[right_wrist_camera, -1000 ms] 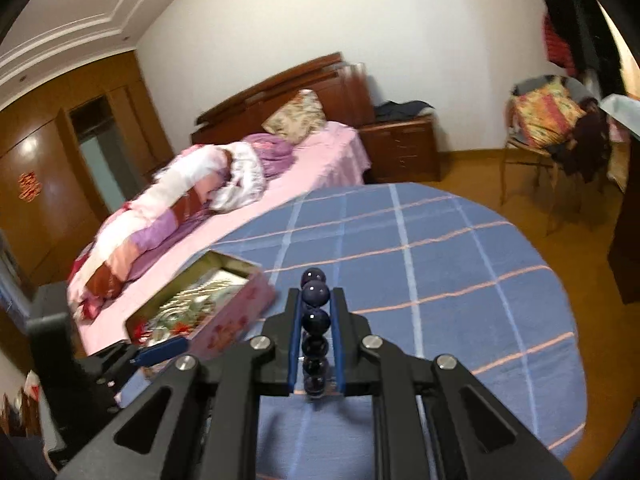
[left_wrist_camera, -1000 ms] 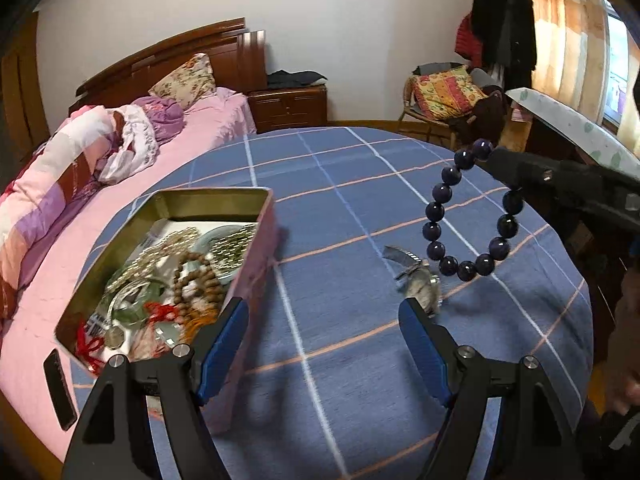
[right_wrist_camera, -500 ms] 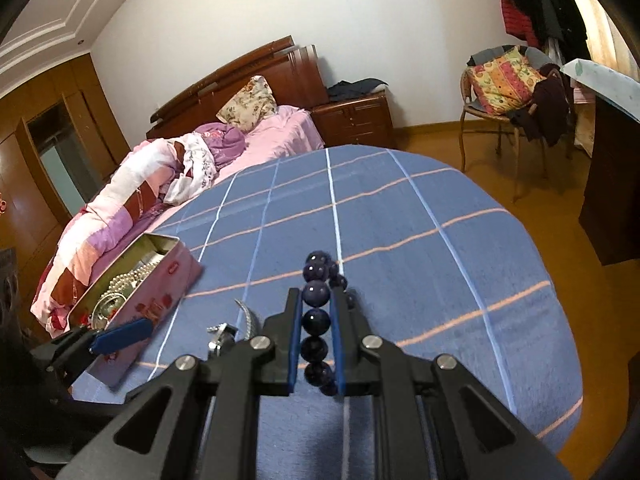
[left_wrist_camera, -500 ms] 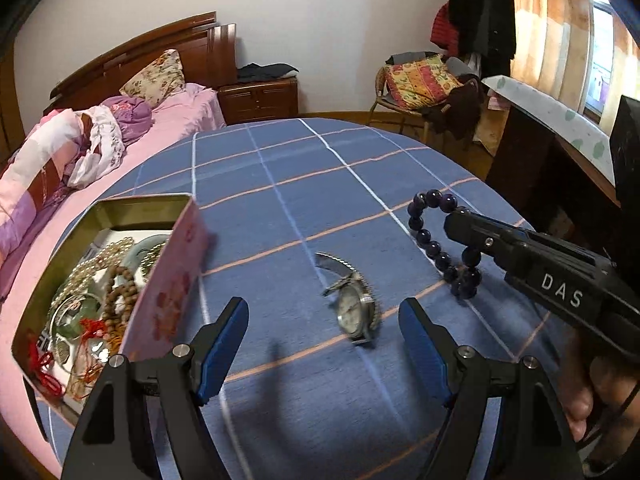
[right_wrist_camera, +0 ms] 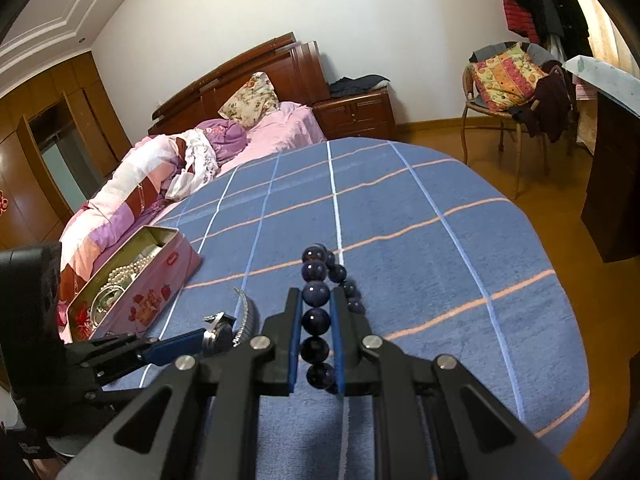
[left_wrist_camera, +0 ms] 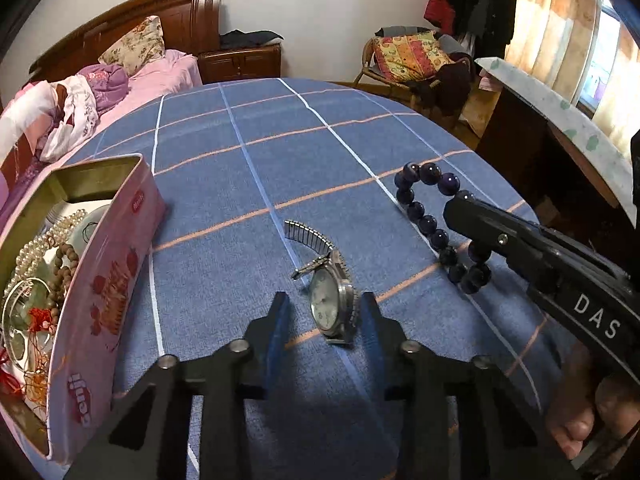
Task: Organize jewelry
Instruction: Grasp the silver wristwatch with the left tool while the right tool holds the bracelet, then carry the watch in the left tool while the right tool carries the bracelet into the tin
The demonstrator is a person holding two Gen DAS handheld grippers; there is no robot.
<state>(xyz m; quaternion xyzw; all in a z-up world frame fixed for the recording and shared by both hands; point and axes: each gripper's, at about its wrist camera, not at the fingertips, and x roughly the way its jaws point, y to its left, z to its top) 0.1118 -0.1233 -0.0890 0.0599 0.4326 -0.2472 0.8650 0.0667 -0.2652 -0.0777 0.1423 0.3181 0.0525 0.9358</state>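
A silver wristwatch (left_wrist_camera: 332, 300) with a metal stretch band lies on the blue checked tablecloth. My left gripper (left_wrist_camera: 325, 320) has its blue pads on either side of the watch case, closed in around it. My right gripper (right_wrist_camera: 316, 312) is shut on a dark purple bead bracelet (right_wrist_camera: 316, 294), held low over the cloth right of the watch; the bracelet also shows in the left wrist view (left_wrist_camera: 428, 224). The pink jewelry tin (left_wrist_camera: 104, 280) stands open at the left, holding pearls, wooden beads and bangles. The watch also shows in the right wrist view (right_wrist_camera: 218, 334).
The round table's edge (right_wrist_camera: 560, 320) curves off at the right, with wooden floor beyond. A bed with pink bedding (right_wrist_camera: 160, 168) lies behind the table. A chair with clothes (right_wrist_camera: 512, 80) and a dark desk (left_wrist_camera: 540, 152) stand at the right.
My left gripper has dropped to the watch and narrowed its jaws from wide open to close around the case. My right gripper has lowered the bracelet toward the cloth.
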